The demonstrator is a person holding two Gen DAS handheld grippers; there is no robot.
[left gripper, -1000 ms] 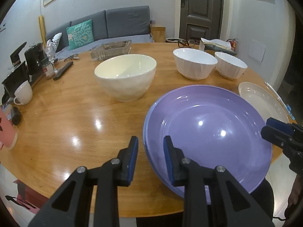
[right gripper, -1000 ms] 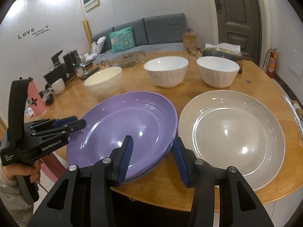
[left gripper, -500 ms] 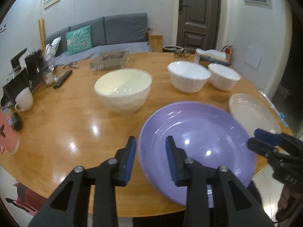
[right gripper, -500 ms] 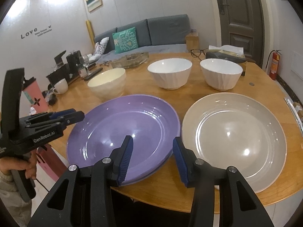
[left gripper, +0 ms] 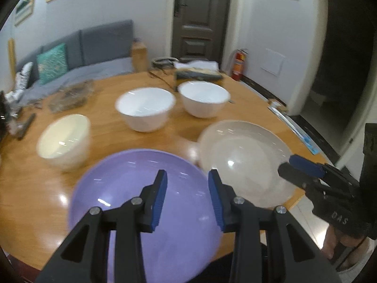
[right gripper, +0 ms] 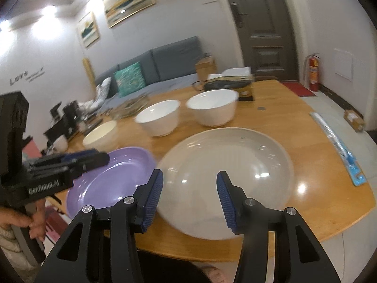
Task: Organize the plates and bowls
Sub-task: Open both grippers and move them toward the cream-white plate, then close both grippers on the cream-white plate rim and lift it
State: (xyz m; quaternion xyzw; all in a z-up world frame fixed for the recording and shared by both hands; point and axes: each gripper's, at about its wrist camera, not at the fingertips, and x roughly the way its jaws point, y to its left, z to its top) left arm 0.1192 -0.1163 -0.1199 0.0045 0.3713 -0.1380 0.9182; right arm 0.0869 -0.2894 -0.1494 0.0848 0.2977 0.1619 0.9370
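Purple round plate just released; left gripper, right gripper empty, jaws narrowly parted, just opening. Next: grip beige plate beside purple, stack.

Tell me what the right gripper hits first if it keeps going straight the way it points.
Most likely the beige plate: the right gripper, jaws open and empty, aims down at its near half.
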